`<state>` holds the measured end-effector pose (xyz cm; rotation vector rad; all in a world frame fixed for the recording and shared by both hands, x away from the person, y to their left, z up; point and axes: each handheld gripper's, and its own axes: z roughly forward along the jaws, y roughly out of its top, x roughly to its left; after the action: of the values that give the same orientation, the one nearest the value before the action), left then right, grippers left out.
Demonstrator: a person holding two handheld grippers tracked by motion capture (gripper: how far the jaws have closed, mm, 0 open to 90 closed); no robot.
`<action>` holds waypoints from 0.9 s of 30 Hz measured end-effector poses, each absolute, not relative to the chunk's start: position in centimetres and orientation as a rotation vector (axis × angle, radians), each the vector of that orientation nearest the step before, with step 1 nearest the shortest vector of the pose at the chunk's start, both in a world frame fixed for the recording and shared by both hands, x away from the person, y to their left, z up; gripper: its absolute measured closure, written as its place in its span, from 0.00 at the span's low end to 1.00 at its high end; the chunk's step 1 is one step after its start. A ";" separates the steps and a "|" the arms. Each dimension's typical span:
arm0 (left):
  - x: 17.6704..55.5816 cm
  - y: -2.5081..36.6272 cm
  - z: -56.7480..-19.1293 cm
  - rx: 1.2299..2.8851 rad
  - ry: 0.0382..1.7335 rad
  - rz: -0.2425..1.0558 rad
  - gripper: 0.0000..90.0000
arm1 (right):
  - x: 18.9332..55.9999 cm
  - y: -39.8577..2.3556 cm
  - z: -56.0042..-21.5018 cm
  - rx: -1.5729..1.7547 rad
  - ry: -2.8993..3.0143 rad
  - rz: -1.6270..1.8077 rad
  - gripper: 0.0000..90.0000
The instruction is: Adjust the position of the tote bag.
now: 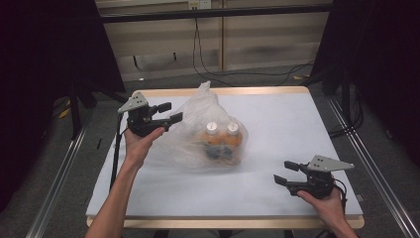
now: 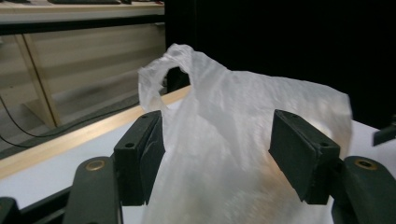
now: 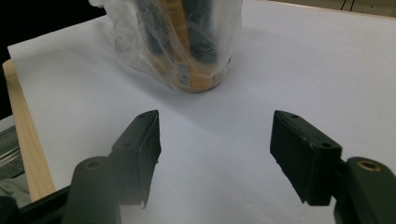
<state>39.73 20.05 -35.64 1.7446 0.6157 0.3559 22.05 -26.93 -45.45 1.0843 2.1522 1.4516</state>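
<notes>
While a thin, translucent plastic bag [image 1: 200, 131] sits near the middle of the white table [image 1: 277, 124], a person holds a black two-jaw gripper in each hand on either side of it. Inside the bag stand two orange bottles [image 1: 223, 139] with white caps, side by side, seen through the film from the high view. The left gripper [image 1: 171, 113], raised off the table in the left hand [image 1: 141, 144], points at the bag's left flank with its jaws spread wide apart; in the left gripper view the crumpled plastic fills the gap between the jaws, though whether either pad touches the film cannot be told. One bag handle [image 2: 163, 70] stands up in a loop above the rest. The right gripper [image 1: 286, 173] rests low near the table's front right corner, held in the right hand [image 1: 327, 206], well apart from the bag. Its jaws also stand wide apart with nothing between them but bare white tabletop, and they point toward the bag's base.
</notes>
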 end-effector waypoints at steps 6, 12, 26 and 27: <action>41.3 19.3 -36.3 1.774 0.639 0.333 0.35 | 22.0 -27.0 -45.4 1.091 2.142 1.447 0.36; 41.8 18.0 -36.7 1.839 0.660 0.347 0.33 | 22.1 -26.9 -45.5 1.090 2.158 1.441 0.36; 42.7 17.0 -38.2 1.863 0.638 0.218 0.49 | 22.0 -26.9 -45.5 1.097 2.163 1.440 0.35; 42.6 16.9 -38.2 1.865 0.617 0.217 0.49 | 22.0 -26.9 -45.5 1.095 2.162 1.438 0.35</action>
<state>42.64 16.95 -38.24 1.8650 0.6169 0.2171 21.95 -26.89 -45.50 1.0947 2.1625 1.4377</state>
